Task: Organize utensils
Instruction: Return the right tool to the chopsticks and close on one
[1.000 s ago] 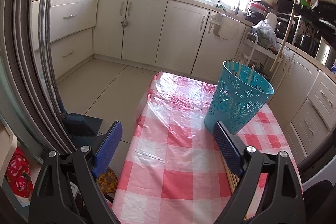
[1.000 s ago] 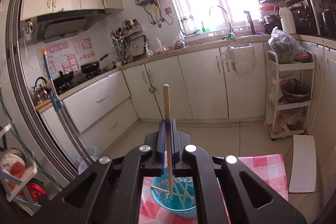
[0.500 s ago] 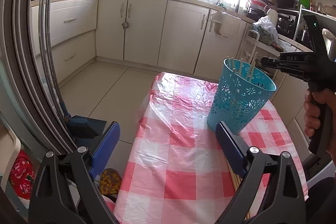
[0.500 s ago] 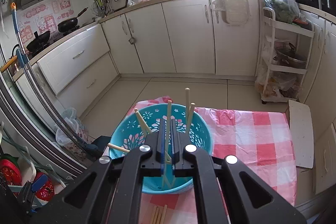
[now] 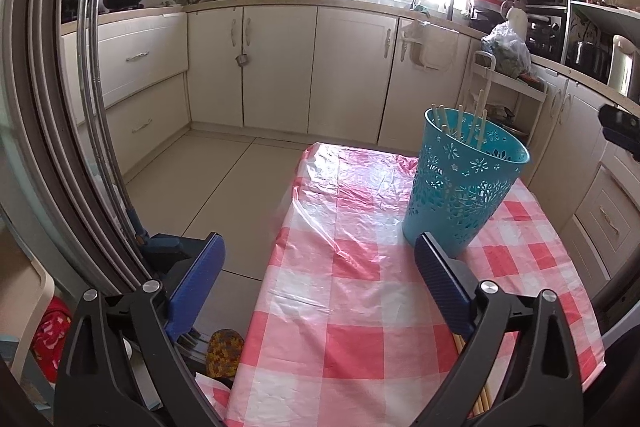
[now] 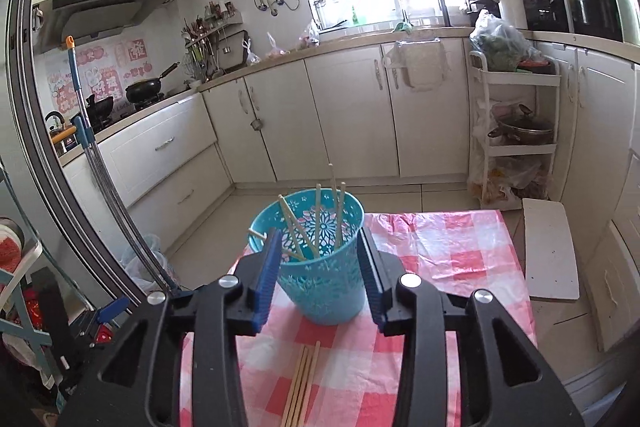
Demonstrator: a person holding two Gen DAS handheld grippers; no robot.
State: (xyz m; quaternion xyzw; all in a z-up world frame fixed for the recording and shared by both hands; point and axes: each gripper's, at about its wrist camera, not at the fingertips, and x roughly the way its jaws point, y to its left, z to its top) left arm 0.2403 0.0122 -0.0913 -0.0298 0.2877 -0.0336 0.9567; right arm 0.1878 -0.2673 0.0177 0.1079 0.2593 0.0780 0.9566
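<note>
The teal basket (image 6: 320, 259) stands upright on the checked tablecloth (image 6: 448, 247), and several chopsticks (image 6: 318, 219) lean inside it, their tips poking above the rim. In the right wrist view the right gripper (image 6: 320, 267) frames the basket at about 12 o'clock from the camera; its jaws have just been opening and now stand apart, with nothing pinched between the blue pads (the basket shows through the gap but lies beyond them, so it is not gripped). A small bundle of loose chopsticks (image 6: 302, 383) lies flat on the cloth at 6 o'clock from the basket, nearer the camera, running roughly toward it. In the left wrist view the left gripper (image 5: 320, 283) is released, its jaws spread wide and have just been opening a little further, empty, over the near part of the cloth. There the basket (image 5: 464, 187) sits at about 1 o'clock from the gripper, just beyond the right pad, and the ends of the loose chopsticks (image 5: 480, 397) peek out under that right finger at 5 o'clock. A mop (image 5: 92, 75) leans against the door frame at 9 o'clock. White cabinets (image 5: 280, 67) run along the far wall.
</note>
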